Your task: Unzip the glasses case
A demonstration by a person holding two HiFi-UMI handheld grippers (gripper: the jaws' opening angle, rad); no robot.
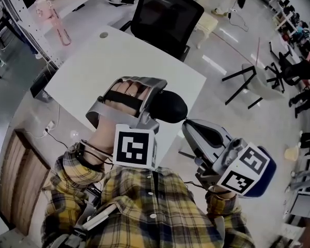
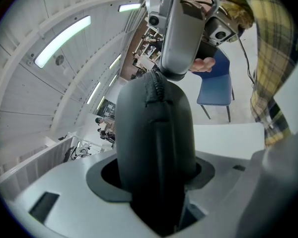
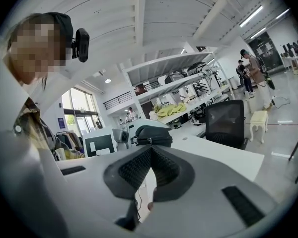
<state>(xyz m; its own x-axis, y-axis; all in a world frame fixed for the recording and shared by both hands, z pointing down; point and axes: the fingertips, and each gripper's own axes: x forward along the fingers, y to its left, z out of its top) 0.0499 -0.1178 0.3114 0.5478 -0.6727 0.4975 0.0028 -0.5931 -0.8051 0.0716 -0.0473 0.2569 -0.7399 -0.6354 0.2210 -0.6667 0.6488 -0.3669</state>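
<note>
Over the table [image 1: 119,56], the left gripper [image 1: 156,107] clamps the case [image 1: 171,106] in mid-air, and its zip [image 2: 155,90] looks fully closed. The right gripper [image 3: 150,152] waits near, jaws pinched together, empty. Unzipping isn't started yet.

The glasses case [image 1: 170,107] is held above the table [image 1: 113,50], clamped between the jaws of the left gripper [image 1: 154,105], with its free end pointing right. The right gripper [image 1: 189,124] is set just right of that end, lower, with its jaws together. Whether it touches the case cannot be told. Behind the table, an office chair [image 1: 165,14] is placed at the far edge. Behind and to the left, a bottle [image 1: 49,12] is stood on a further desk. Well to the right, a stool [image 1: 263,84] is seen on the floor.
</note>
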